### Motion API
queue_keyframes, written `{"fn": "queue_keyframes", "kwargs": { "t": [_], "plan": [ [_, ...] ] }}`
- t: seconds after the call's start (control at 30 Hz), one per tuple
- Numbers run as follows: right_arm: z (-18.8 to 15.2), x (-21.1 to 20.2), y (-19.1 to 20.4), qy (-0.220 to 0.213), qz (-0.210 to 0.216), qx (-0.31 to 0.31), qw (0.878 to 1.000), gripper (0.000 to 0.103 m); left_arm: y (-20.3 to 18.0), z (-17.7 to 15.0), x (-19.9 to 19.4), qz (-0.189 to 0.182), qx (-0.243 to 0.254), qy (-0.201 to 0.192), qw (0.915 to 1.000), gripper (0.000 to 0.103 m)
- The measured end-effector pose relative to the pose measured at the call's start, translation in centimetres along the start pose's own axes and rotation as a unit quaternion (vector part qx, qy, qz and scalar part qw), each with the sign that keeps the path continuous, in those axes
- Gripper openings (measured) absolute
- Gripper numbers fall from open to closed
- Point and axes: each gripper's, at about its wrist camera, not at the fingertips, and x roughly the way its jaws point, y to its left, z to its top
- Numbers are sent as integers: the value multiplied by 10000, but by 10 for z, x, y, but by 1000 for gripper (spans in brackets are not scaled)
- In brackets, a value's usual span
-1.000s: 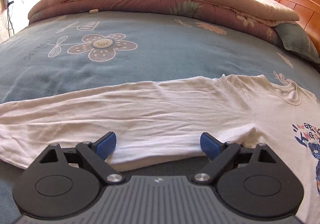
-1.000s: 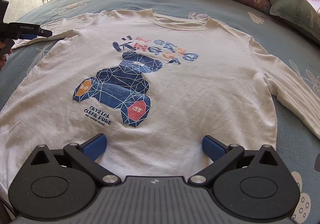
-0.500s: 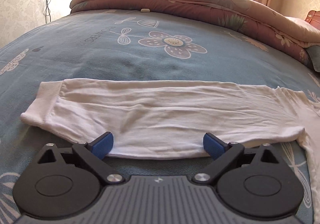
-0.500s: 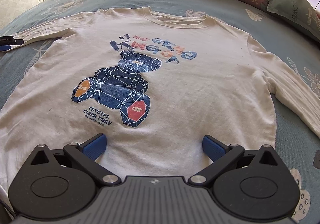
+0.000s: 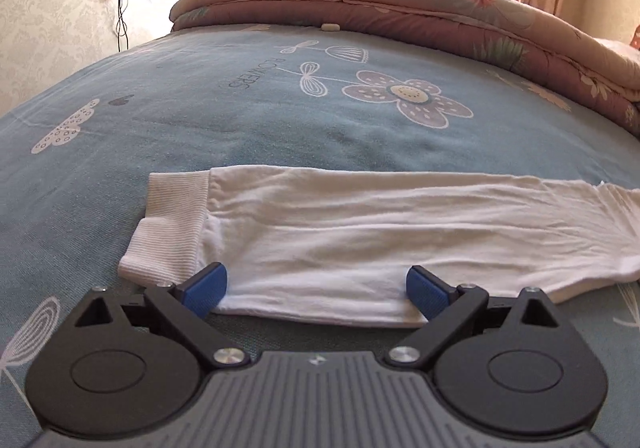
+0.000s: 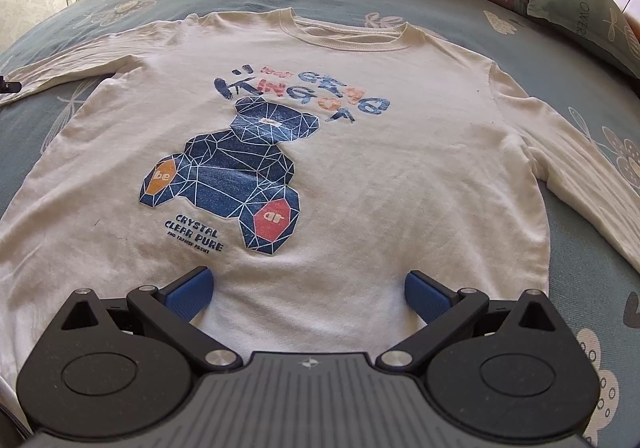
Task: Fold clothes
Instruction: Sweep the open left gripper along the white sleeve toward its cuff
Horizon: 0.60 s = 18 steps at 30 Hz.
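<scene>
We see a white long-sleeve shirt [image 6: 360,152] lying flat, print up, on the blue flowered bed [image 5: 240,120], its collar toward the folded quilt [image 5: 400,16] at the far side and both sleeves stretched out sideways. Our left claw [image 5: 316,288] is spread wide at the near edge of one sleeve [image 5: 360,232], just beside the ribbed cuff [image 5: 172,232], blue fingertips [image 5: 206,286] resting on or just over the cloth, gripping nothing. Our right claw [image 6: 308,294] is also spread wide, low over the shirt's hem area below the bear print [image 6: 236,176], holding nothing.
</scene>
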Motion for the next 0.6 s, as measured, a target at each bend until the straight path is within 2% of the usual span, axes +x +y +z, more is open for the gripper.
{"fn": "queue_keyframes", "kwargs": {
  "t": [0.1,0.2,0.3,0.4,0.5,0.6],
  "plan": [
    [0,0,0,18,-8,-2,10000,103,-7,18,-1,102,-25,102,9999,96],
    [0,0,2,12,-36,17,10000,103,-21,36,3,-190,-104,-90,9997,97],
    [1,0,2,46,-62,33,10000,103,-46,45,20,-225,137,-55,9996,97],
    [2,1,3,64,-73,43,9999,103,-57,36,36,-17,333,230,9992,97],
    [2,1,3,66,-64,52,9999,103,-47,16,26,-109,153,69,9998,98],
    [1,1,3,53,-52,41,10000,103,-40,7,12,-55,334,114,9994,101]
  ]
}}
